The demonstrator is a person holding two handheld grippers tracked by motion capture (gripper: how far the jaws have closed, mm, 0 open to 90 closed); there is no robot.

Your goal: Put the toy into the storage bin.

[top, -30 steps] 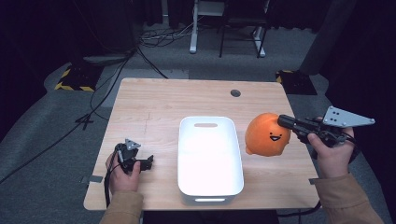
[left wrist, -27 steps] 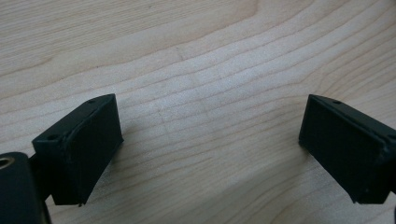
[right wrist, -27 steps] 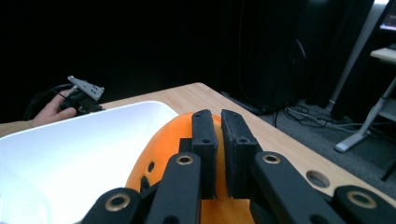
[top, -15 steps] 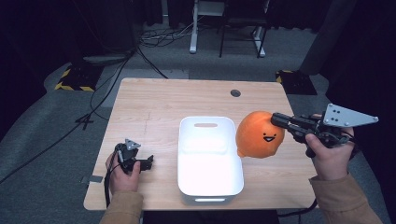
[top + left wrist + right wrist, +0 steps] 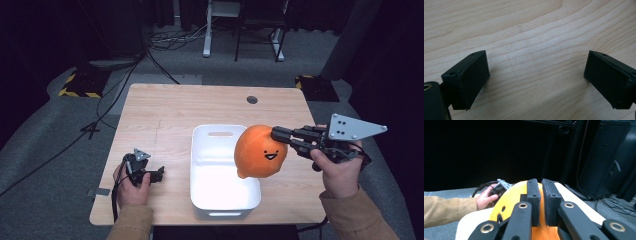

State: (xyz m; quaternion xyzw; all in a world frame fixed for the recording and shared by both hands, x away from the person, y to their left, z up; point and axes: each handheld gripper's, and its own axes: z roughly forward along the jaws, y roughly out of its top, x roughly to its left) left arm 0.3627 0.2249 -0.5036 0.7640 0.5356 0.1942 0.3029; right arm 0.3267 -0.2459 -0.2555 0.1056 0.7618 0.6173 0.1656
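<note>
A round orange plush toy (image 5: 260, 152) with a small smiling face hangs above the right side of the white bin (image 5: 200, 150). My right gripper (image 5: 277, 134) comes in level from the right and is shut on a pinch of the toy's upper edge. In the right gripper view the two pads (image 5: 534, 195) stand nearly together, with orange fabric (image 5: 509, 197) squeezed between them. My left gripper (image 5: 159, 174) rests low on the table left of the bin. It is open (image 5: 536, 72), and between its pads I see only bare wood.
The bin stands at the middle front of the wooden table (image 5: 165, 115). A round cable grommet (image 5: 252, 99) sits near the table's far edge. Beyond the table are dark floor, cables (image 5: 150, 50) and furniture legs (image 5: 207, 30).
My right gripper has carried the orange toy leftward and a little up, from beside the bin's right edge to above the bin. The left gripper has stayed put.
</note>
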